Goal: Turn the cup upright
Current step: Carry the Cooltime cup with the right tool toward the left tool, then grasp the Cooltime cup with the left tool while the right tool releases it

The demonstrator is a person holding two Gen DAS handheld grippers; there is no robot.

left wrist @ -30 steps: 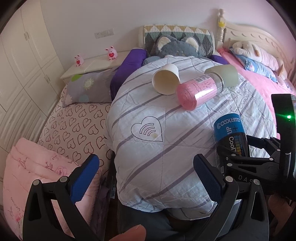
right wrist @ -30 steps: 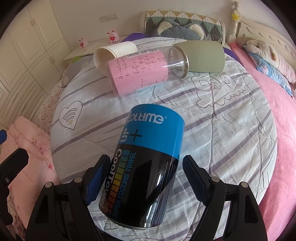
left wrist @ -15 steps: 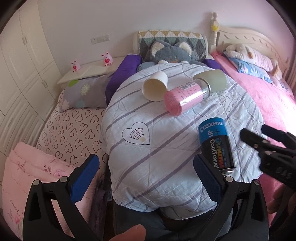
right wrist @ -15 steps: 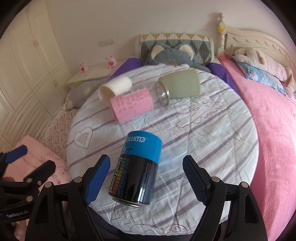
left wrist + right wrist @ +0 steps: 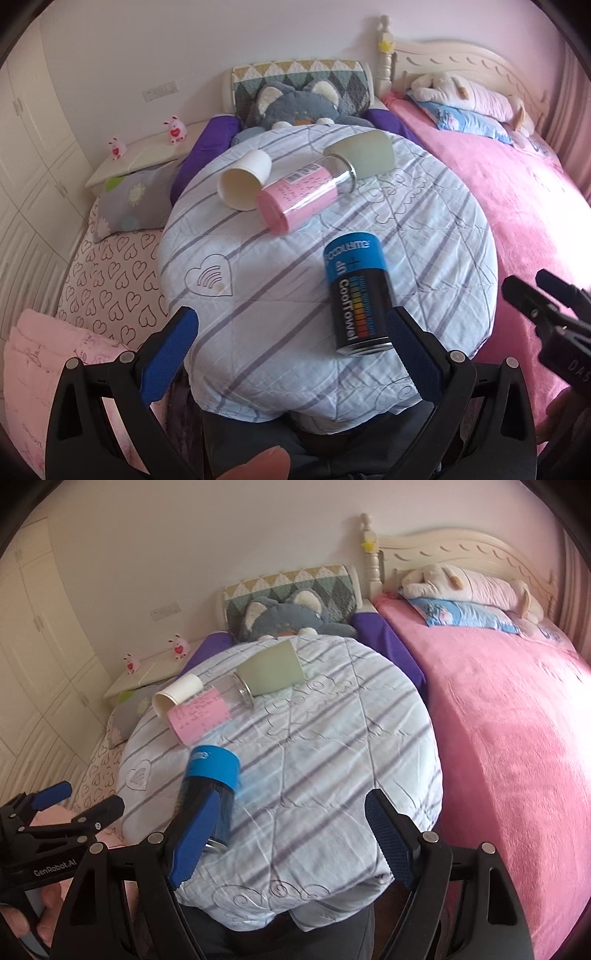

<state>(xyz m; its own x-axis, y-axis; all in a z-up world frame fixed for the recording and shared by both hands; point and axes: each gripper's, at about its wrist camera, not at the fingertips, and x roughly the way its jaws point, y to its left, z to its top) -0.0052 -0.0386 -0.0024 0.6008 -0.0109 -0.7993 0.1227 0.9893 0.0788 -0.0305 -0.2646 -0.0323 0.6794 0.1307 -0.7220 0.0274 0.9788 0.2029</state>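
Left wrist view first: my left hand-held gripper (image 5: 291, 354) hangs wide open and empty at the 6 o'clock edge of the round tabletop (image 5: 436, 229), which is draped in a striped quilt. A second ago the right hand-held gripper (image 5: 546, 306) sat right at the blue-and-black can (image 5: 356, 295); now it has pulled away to 3 o'clock, well apart from it. Only part of it shows here, so this view does not tell me how its jaws stand. The can is still lying on its side at about 5 o'clock, blue end toward the room. At 12 o'clock the white cup (image 5: 243, 179), the pink-labelled clear bottle (image 5: 303, 195) and the grey-green cup (image 5: 360, 153) all lie tipped over in a touching cluster.

Right wrist view: the right hand-held gripper (image 5: 286, 840) is spread open and holds nothing, and the whole tabletop has shrunk in frame, confirming the retreat. The can (image 5: 208, 782) lies at 8 o'clock, partly behind the left blue pad, not between the pads. The left hand-held gripper (image 5: 79, 803) shows at 9 o'clock.

I judge nothing has been flipped upright yet; both tools have backed off, so a fresh approach is needed.
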